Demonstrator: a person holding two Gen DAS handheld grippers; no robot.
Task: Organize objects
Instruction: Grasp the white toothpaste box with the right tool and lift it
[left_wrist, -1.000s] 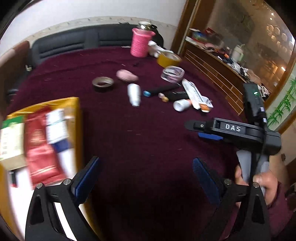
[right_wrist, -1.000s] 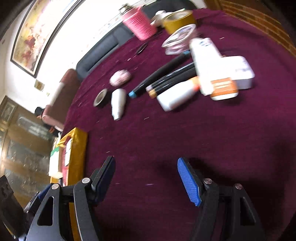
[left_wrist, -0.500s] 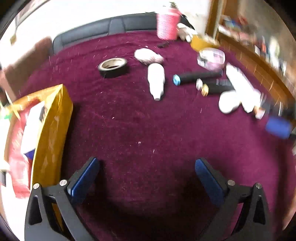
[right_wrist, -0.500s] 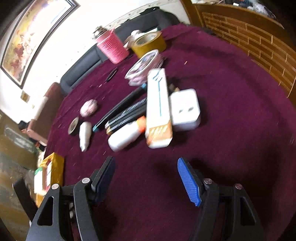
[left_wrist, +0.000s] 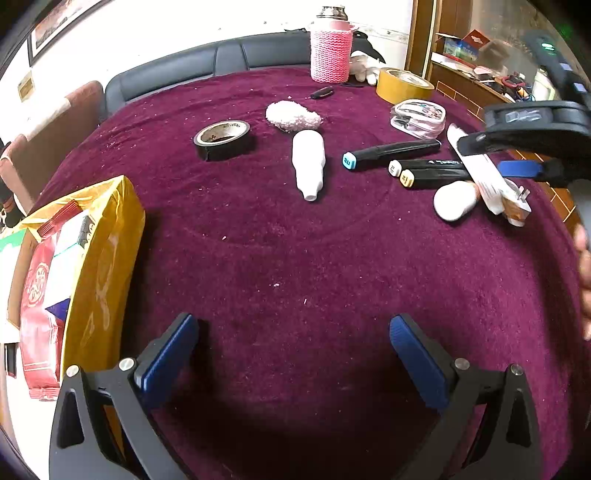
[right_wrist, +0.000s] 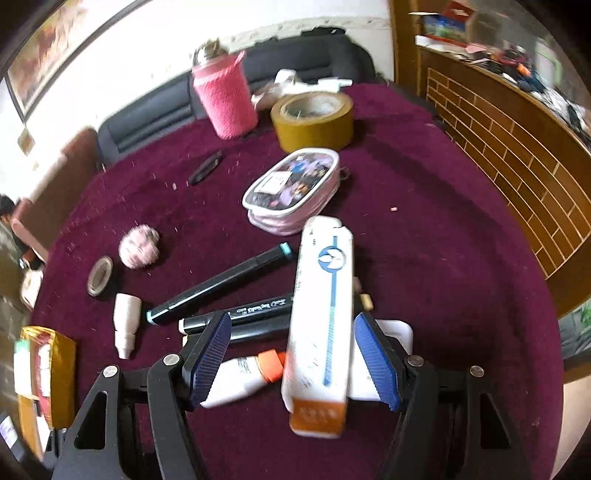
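My right gripper is open and straddles a long white carton with a blue stripe and an orange end; neither pad touches it. A white tube with an orange cap lies under its left finger, and a white adapter under the right. Black markers lie just beyond. In the left wrist view the right gripper hovers at the right edge over that carton. My left gripper is open over bare maroon cloth. A yellow box holding red packets sits at the left.
On the cloth lie a white bottle, a black tape roll, a fluffy pink ball, a pink pouch, yellow tape and a pink knitted flask. A dark sofa stands behind, a wooden counter to the right.
The right gripper has moved forward over the cluster until the white carton lies between its fingers. The left gripper dipped toward the cloth, then held still. Both stayed open.
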